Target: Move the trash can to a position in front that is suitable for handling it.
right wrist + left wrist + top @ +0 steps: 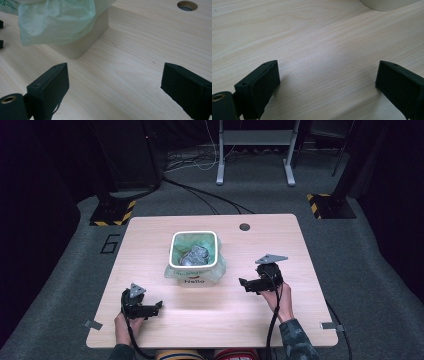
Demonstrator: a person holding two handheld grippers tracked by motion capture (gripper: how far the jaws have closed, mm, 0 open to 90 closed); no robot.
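Your left gripper [150, 309] has its fingers [263, 86] spread wide with nothing between them; bare wood grain runs through the gap. It sits low over the near-left part of the desk [280, 235], pointing toward the middle. Your right gripper [248, 285] is in the same condition: fingers [50, 87] wide apart, holding nothing, with open desk surface between them. It sits at the right of the desk, pointing left toward the bin.

The bin [195, 281] stands upright near the centre of the desk, between your two grippers and farther back than the left one. In the right gripper view its beige wall [82, 42] rises just ahead and to the left of the fingers, apart from them. A pale green bag liner [177, 247] is fitted inside, its edge folded over the white rim and hanging loose down the outside. A crumpled grey lump of waste [195, 256] lies inside the liner.

Assessment: the liner is seated and the waste is already in the bin. No loose item lies on the desk. What remains, judged from the layout, is work on the bag itself, such as gathering its overhang and lifting it out; neither gripper touches it yet. A round cable hole [244, 227] sits behind the bin, well clear.
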